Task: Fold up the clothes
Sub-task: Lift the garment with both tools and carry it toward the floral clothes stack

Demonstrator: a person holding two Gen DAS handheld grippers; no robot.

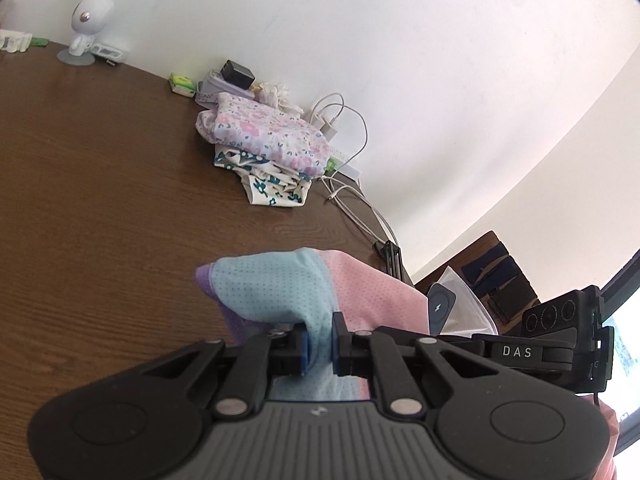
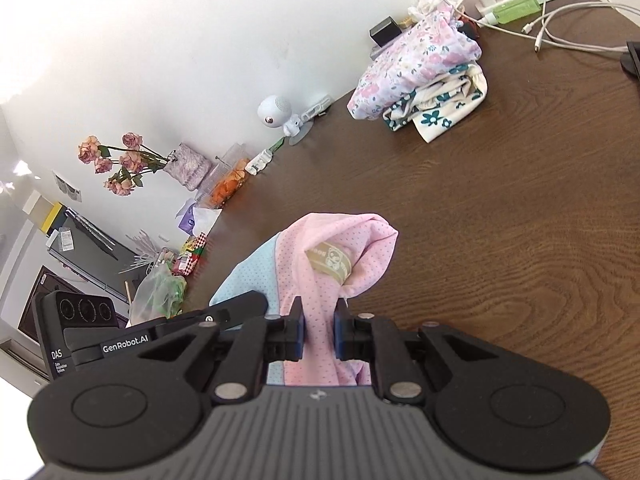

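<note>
Pastel mesh garment [image 1: 280,292], pink, pale blue and lilac, hangs lifted above the brown table [image 1: 100,200], stretched between my two tools. My left claw [image 1: 319,348] is clamped on its blue part; my right claw [image 2: 319,332] is clamped on its pink part. Farther back sits a stack of folded floral clothes [image 2: 420,80], white charger cables [image 2: 560,28] beside it, and a small white camera [image 2: 276,114] against the wall.

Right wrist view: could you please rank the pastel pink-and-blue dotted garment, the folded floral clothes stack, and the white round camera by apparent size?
1. Pastel pink-and-blue dotted garment, though nearness inflates it.
2. Folded floral clothes stack.
3. White round camera.
</note>
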